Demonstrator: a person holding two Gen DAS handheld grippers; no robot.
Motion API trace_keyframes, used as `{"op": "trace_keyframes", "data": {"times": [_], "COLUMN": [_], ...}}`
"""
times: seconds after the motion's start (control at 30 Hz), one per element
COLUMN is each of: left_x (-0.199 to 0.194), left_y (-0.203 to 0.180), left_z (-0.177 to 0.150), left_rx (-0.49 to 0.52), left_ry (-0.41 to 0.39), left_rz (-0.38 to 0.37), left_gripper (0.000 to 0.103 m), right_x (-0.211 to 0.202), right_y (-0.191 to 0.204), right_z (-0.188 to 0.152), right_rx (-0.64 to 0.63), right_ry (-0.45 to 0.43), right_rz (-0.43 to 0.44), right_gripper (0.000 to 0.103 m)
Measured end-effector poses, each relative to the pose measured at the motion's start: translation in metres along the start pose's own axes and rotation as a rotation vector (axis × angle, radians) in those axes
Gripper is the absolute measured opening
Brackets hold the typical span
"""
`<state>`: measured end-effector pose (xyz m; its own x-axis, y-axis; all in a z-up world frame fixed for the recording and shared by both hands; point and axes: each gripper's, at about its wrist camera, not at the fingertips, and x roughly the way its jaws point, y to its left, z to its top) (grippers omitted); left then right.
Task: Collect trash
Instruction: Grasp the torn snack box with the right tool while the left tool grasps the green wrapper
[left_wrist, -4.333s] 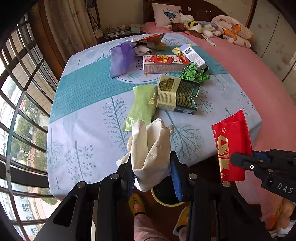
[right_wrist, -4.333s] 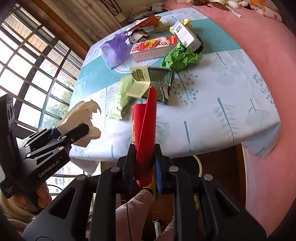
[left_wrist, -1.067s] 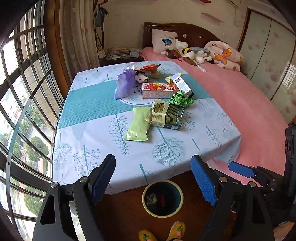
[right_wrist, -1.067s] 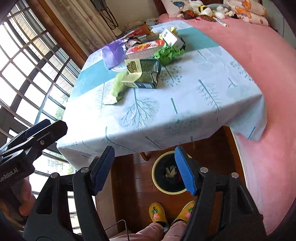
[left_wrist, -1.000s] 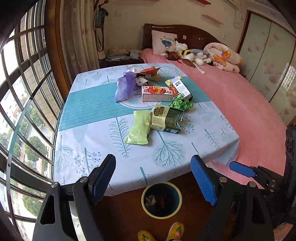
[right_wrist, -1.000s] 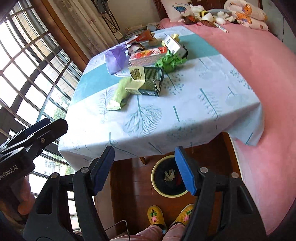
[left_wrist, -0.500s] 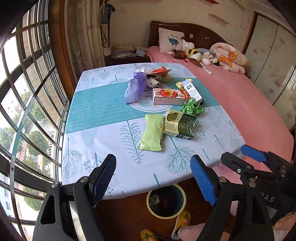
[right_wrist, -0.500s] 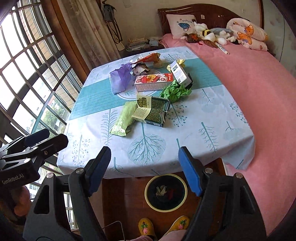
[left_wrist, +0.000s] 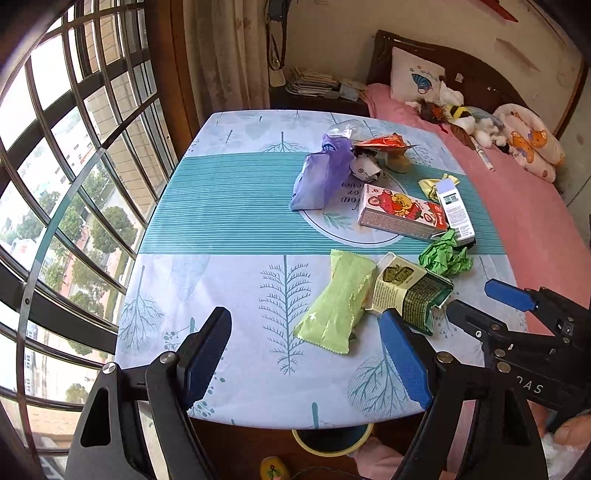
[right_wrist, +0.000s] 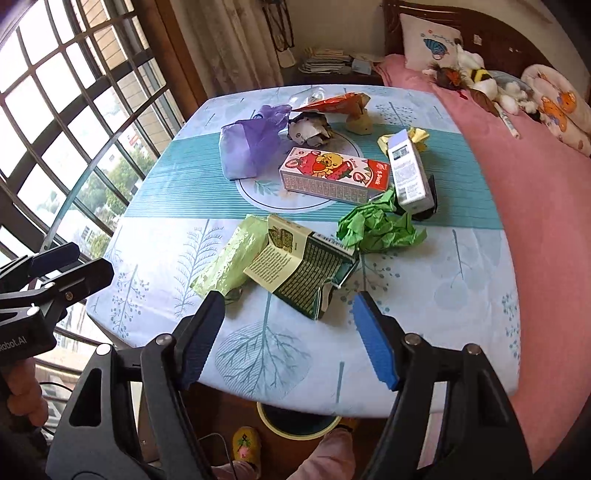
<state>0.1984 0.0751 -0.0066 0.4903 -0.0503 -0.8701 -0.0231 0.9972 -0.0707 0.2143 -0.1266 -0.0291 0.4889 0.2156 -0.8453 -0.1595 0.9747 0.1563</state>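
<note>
Trash lies on the table (left_wrist: 221, 280): a light green wrapper (left_wrist: 336, 299) (right_wrist: 232, 254), an opened green carton (left_wrist: 410, 291) (right_wrist: 306, 273), crumpled green paper (left_wrist: 445, 254) (right_wrist: 376, 225), a strawberry box (left_wrist: 399, 216) (right_wrist: 332, 173), a white-blue box (right_wrist: 408, 170), a purple bag (left_wrist: 321, 177) (right_wrist: 247, 144). My left gripper (left_wrist: 306, 350) is open and empty, above the table's near edge before the wrapper. My right gripper (right_wrist: 284, 332) is open and empty, just short of the carton. A yellow-rimmed bin (left_wrist: 328, 439) (right_wrist: 295, 417) peeks out below the table edge.
A pink bed (right_wrist: 546, 184) with pillows and plush toys runs along the right. Barred windows (left_wrist: 55, 166) and a curtain are on the left. An orange wrapper (right_wrist: 332, 101) and crumpled white paper (right_wrist: 308, 129) lie at the table's far end. Slippered feet (right_wrist: 243, 443) stand below.
Both grippers dropped the cream paper and red packet into the bin earlier, then opened. Over the last second both moved forward and up over the table, closer to the wrapper and carton.
</note>
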Motion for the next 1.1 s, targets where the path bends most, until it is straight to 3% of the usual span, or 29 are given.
{"op": "trace_keyframes", "data": {"times": [0.13,0.2,0.53,0.8,1.1], "left_x": [0.031,0.046,0.098,0.121,0.158], "left_y": [-0.025,-0.037,-0.041,-0.038,-0.039], "left_z": [0.008,0.007,-0.003,-0.002,0.011], "left_rx": [-0.025,-0.024,-0.178,-0.219,-0.185], "left_ry": [0.052,0.078,0.224,0.289,0.33], "left_rz": [0.086,0.121,0.15,0.084,0.12], "left_gripper": [0.083,0.075,0.072,0.072,0.072], "right_x": [0.031,0.049,0.128,0.16,0.144], "right_y": [-0.017,-0.025,-0.033,-0.049,-0.072], "right_z": [0.032,0.043,0.058,0.06,0.063], "right_rx": [-0.134,-0.187,-0.388,-0.348,-0.307], "right_ry": [0.034,0.065,0.228,0.335,0.284], "right_rz": [0.055,0.089,0.242,0.39,0.377], "right_gripper": [0.065,0.061,0.052,0.023,0.022]}}
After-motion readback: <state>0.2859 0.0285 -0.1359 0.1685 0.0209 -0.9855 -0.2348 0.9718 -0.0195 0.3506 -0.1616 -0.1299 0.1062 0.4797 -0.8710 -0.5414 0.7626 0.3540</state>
